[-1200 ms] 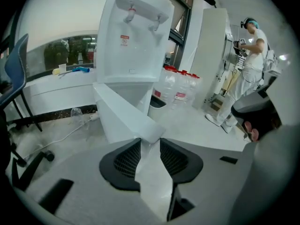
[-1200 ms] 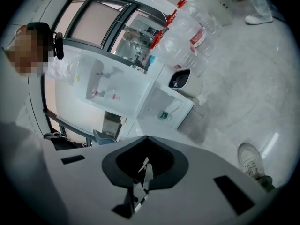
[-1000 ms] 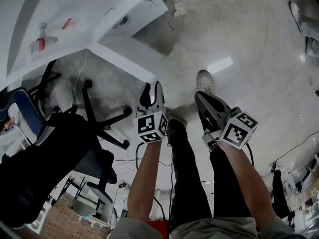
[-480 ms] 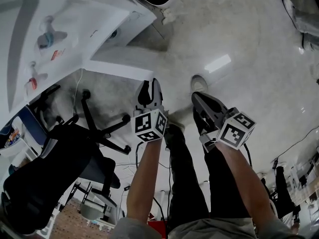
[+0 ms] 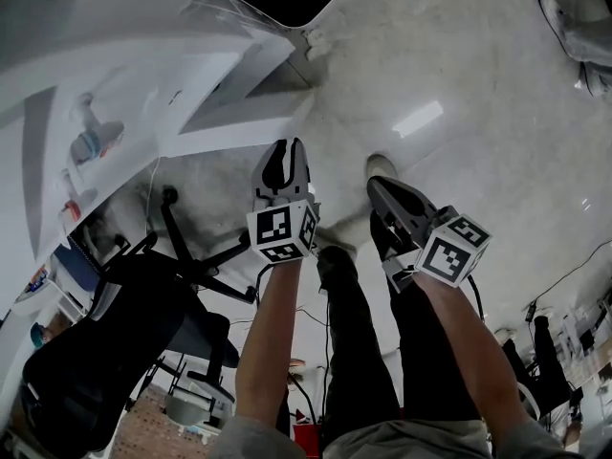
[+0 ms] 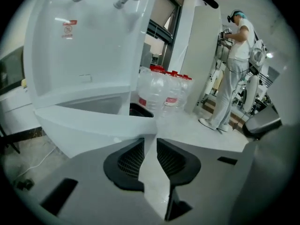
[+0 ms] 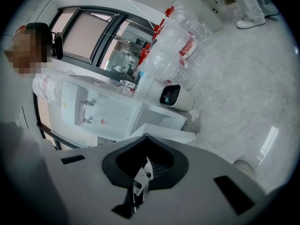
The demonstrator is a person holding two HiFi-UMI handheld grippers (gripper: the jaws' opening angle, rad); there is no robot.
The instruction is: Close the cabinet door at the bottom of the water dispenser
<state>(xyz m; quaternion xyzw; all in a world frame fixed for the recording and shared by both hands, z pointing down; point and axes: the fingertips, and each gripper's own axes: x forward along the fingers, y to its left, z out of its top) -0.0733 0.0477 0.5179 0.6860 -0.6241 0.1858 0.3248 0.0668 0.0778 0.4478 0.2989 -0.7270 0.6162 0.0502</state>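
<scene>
Cabinet door ajar, its edge over floor

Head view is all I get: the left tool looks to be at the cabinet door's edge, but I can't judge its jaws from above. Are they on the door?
Observer: The left gripper view shows the left tool with its jaws apart, though they have just been closing. The free corner of the cabinet door sits at their tips and, as far as I can tell, is not yet between the pads.
Operator: What is past the door on that side?
Observer: Clear water bottles with red caps stand on the floor right beside the water dispenser.
Operator: Is anyone nearby?
Observer: Yes, a person in white stands farther off, beyond the bottles, turned away.
</scene>
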